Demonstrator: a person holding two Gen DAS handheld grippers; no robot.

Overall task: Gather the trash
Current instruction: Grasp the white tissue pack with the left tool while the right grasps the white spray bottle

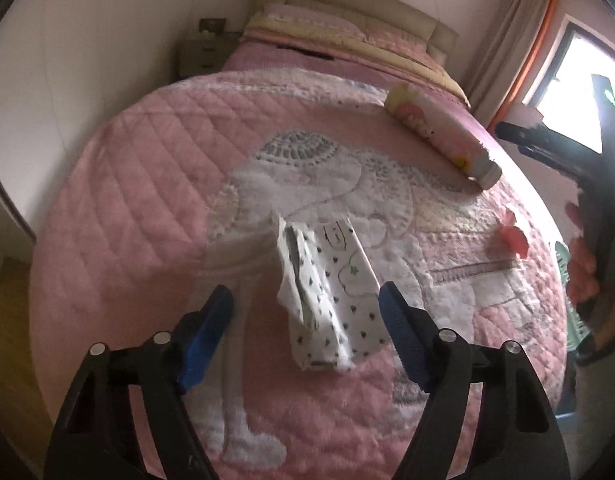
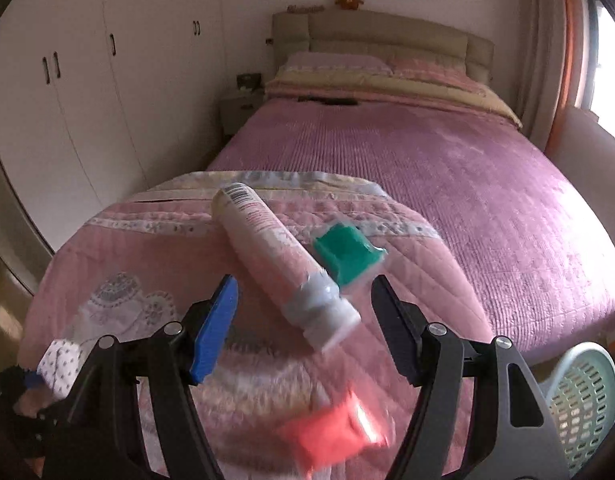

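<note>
Both grippers, left [image 1: 307, 304] and right [image 2: 303, 300], were held spread apart above the pink quilted blanket [image 1: 139, 200]; the crumpled white dotted paper wrapper [image 1: 327, 300] lay mid-blanket, clear of its edges.

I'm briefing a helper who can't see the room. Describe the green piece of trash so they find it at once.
Start at the pink quilt on the bed's foot end. A long tube lies across it; the green packet touches the tube's right side. It alone is teal and blocky.

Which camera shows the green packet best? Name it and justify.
The right wrist view. The green packet lies in plain sight on the pink quilt, beside the tube and just ahead of the open right gripper. The left wrist view shows no green packet; there the tube lies near the quilt's edge.
</note>
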